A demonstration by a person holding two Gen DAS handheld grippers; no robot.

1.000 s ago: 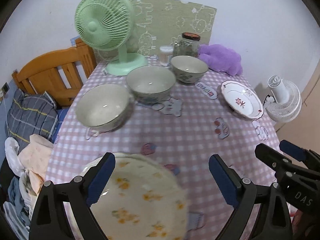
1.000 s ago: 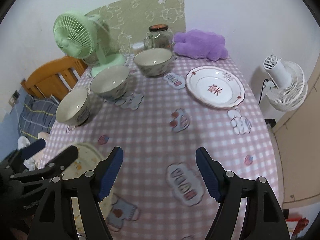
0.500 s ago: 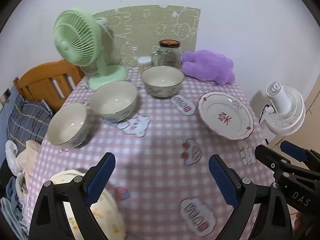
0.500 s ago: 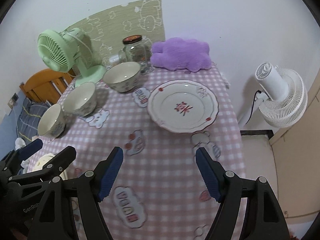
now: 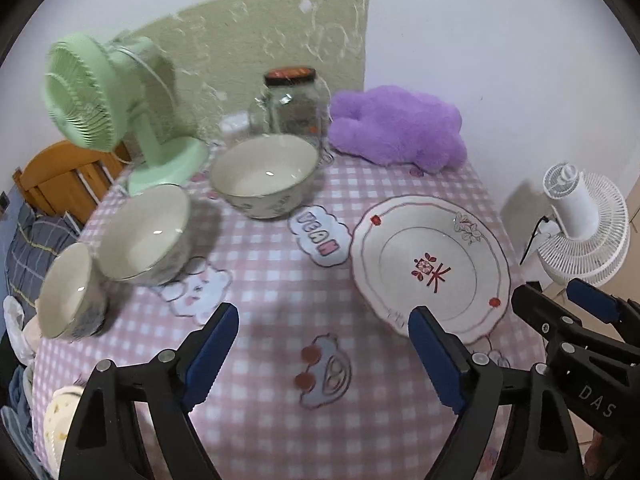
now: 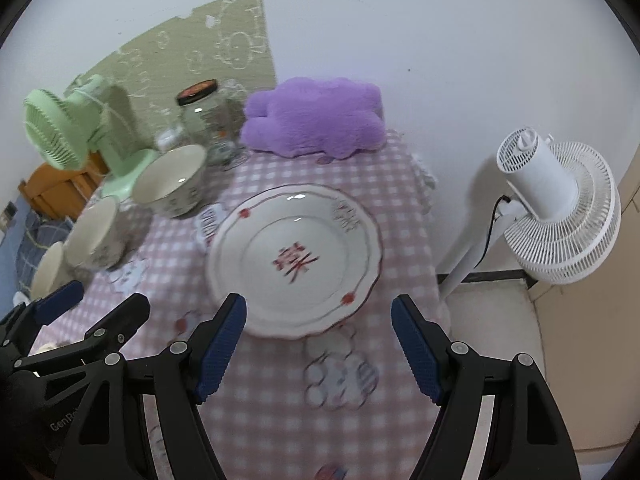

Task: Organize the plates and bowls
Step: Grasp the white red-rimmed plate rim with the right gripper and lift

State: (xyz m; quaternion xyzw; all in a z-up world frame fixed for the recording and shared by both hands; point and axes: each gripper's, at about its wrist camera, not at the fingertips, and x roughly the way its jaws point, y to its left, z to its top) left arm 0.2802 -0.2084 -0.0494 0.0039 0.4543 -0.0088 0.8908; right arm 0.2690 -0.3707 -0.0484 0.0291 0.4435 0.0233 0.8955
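Observation:
A white plate with a red character lies on the pink checked tablecloth at the right; it also shows in the left wrist view. Three cream bowls stand in a row at the left: far, middle, near. A yellow-flowered plate peeks out at the table's near left edge. My left gripper is open and empty above the table's front. My right gripper is open and empty, just short of the white plate's near rim.
At the back stand a green desk fan, a glass jar with a dark lid and a purple plush. A white floor fan stands beside the table's right edge. A wooden chair stands at the left.
Both grippers have swung to the right. The white plate now sits close in front of the right gripper. The flowered plate has slid to the left edge of the left view.

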